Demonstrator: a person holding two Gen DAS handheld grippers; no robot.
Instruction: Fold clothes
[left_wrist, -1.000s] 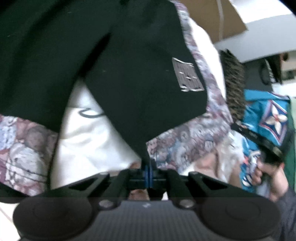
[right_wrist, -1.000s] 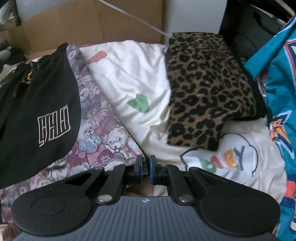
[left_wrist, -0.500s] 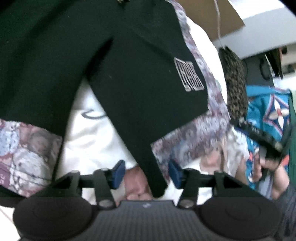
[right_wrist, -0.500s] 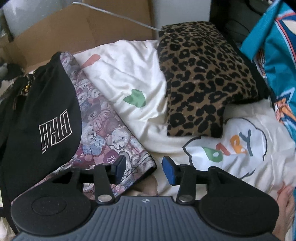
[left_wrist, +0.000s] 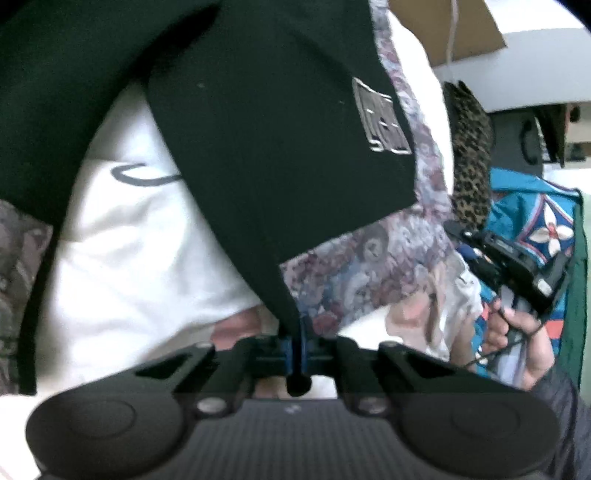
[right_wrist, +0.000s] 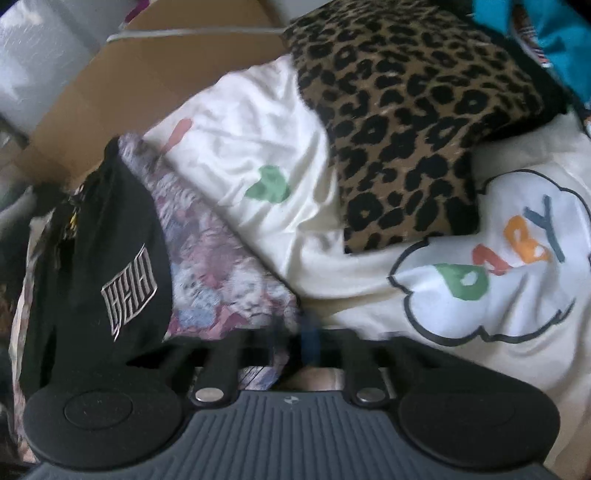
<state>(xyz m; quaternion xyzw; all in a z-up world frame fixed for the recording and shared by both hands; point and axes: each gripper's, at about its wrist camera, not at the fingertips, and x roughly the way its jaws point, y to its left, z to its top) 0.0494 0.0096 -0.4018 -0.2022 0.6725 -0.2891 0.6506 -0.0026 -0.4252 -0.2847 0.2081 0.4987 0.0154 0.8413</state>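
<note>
Both sets of jaws have snapped back together since half a second ago! Left hand-held gripper (left_wrist: 297, 347) pinches the black garment (left_wrist: 266, 147) corner at 6 o'clock; right hand-held gripper (right_wrist: 295, 341) pinches the bear-print cloth (right_wrist: 221, 273), under the black piece.

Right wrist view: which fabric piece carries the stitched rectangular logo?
The black garment at left, lying over the bear-print cloth; the leopard-print piece shows only spots.

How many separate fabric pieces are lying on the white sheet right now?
3: the black garment at left, the bear-print cloth under it, and the leopard-print piece further back on the sheet. More may be hidden beyond the frame.
</note>
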